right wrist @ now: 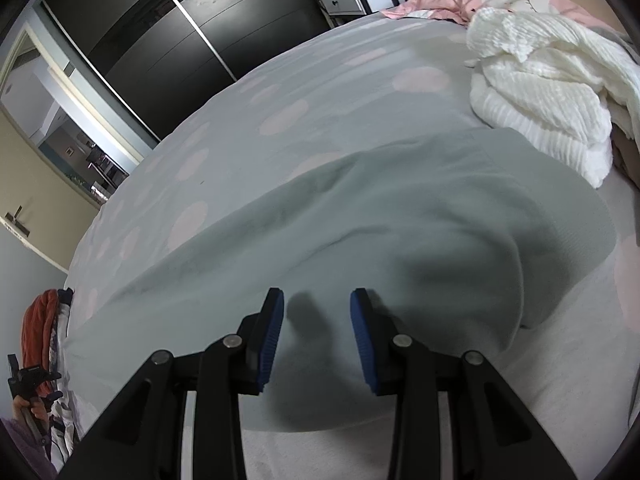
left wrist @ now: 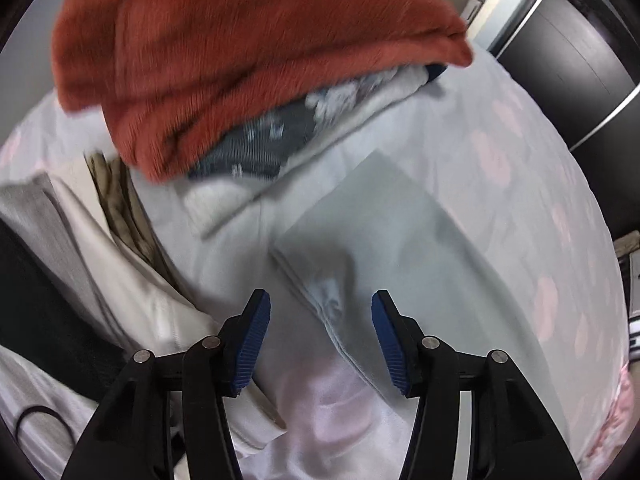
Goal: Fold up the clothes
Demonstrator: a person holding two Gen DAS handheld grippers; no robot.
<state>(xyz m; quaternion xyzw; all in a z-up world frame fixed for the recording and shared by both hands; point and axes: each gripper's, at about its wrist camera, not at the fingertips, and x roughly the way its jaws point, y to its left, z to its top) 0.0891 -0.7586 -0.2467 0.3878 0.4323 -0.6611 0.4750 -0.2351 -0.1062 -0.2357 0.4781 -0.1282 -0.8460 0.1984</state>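
1. Grey-green garment (right wrist: 360,216) lies flat on the bed (right wrist: 280,92), spread over the grey cover with pale pink spots. In the right wrist view it runs as a long band from lower left to upper right, so its long axis crosses that gripper's line of sight at a slant.

2. Right gripper (right wrist: 317,300) hangs directly over the near part of the garment. Its jaws stand wide with nothing between them; cloth fills the view between and beyond the blue pads.

3. Left gripper (left wrist: 320,304) is also spread wide and empty. Ahead of it, slightly to the right, a folded edge and corner of the same garment (left wrist: 384,216) point toward the jaws, with a seam running down between the pads.

4. Both grippers sit near the cloth. Judging from the views, the right one is over the body of the garment and the left one is at an end or corner.

5. Stacked clothes topped by a rust-red piece (left wrist: 240,52) sit beyond the left gripper, clear of the garment. A white ribbed knit (right wrist: 540,92) lies loose at the garment's far right end.

6. Whether this piece needs another fold or is laid out as wanted, I cannot tell.
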